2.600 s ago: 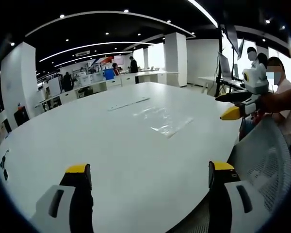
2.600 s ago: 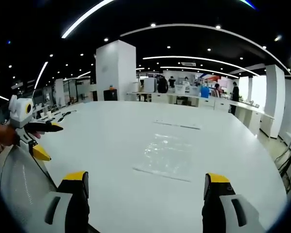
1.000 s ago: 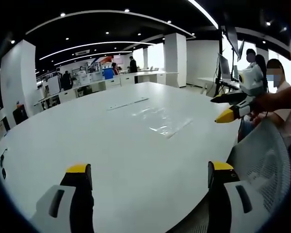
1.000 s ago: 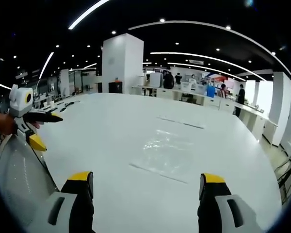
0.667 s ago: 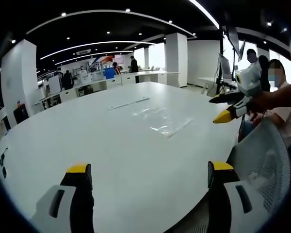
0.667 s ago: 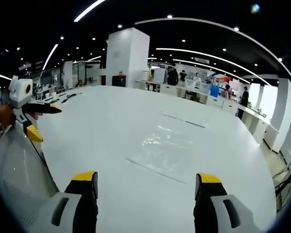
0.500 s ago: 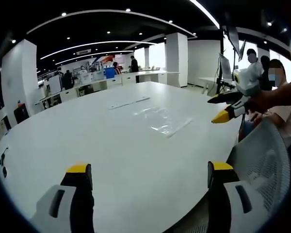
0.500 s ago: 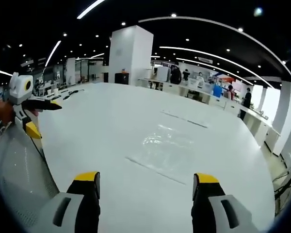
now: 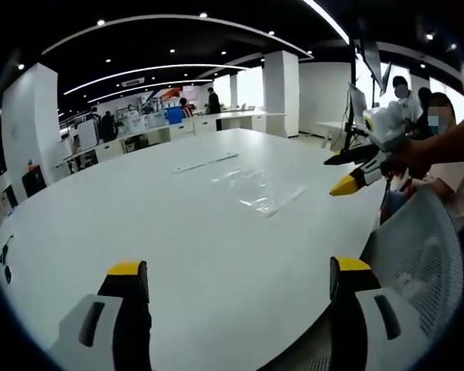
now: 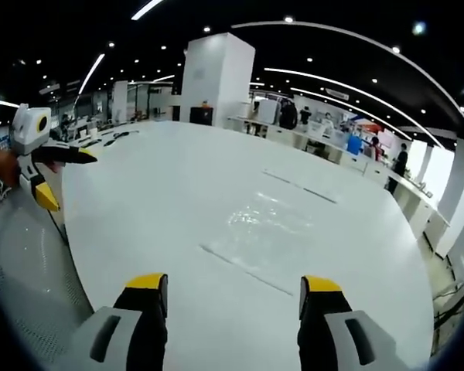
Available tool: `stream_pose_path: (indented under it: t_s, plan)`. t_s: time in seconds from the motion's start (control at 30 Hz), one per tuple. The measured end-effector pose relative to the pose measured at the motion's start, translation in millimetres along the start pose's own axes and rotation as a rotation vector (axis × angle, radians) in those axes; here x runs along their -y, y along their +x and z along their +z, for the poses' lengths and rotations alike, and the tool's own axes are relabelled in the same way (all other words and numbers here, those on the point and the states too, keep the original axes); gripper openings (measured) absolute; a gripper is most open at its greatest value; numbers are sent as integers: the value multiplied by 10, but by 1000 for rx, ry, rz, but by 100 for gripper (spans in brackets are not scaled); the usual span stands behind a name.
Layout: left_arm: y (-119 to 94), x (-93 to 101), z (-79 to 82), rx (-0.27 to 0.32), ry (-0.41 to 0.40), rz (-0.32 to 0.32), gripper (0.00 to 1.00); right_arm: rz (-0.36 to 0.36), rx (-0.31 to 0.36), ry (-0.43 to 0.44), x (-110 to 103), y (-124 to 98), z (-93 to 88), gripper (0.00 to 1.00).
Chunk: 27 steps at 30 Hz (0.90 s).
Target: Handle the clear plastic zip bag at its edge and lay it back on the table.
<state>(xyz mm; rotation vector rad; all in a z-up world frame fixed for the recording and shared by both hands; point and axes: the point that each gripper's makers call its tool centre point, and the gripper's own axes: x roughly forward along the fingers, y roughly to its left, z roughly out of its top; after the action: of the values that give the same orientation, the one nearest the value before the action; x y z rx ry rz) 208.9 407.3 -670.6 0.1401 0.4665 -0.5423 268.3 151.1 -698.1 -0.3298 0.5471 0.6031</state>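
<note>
The clear plastic zip bag [image 9: 257, 190] lies flat on the white table [image 9: 139, 216], its near edge facing my right gripper. In the right gripper view the bag [image 10: 267, 234] sits just ahead of my right gripper [image 10: 233, 283], which is open with nothing between its jaws. The same gripper [image 9: 336, 175] comes in from the right in the left gripper view, hanging over the table's edge beside the bag. My left gripper [image 9: 237, 267] is open and empty, low over the near table edge, well short of the bag. It also appears at the left [image 10: 68, 179] in the right gripper view.
A thin flat strip [image 9: 205, 164] lies on the table beyond the bag. A grey mesh chair back [image 9: 417, 247] stands at the near table edge between the grippers. People [image 9: 441, 131] are at the right. Desks and a white pillar [image 10: 216, 81] are far behind.
My right gripper has moved forward over the table, closer to the bag, and its jaws stand a little narrower. The left gripper has stayed put. The bag has not moved.
</note>
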Motion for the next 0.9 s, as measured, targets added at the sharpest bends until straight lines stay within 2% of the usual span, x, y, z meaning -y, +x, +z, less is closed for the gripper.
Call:
stream_pose_path:
  t_s: [0.57,0.9]
  plan:
    - [-21,23,-21,-15,11,-10,93,25,-55,-80,48,111,-11,62]
    - [-19,10,-31,-15,11,-8,91,40,-74,-87,47,188,-23,59]
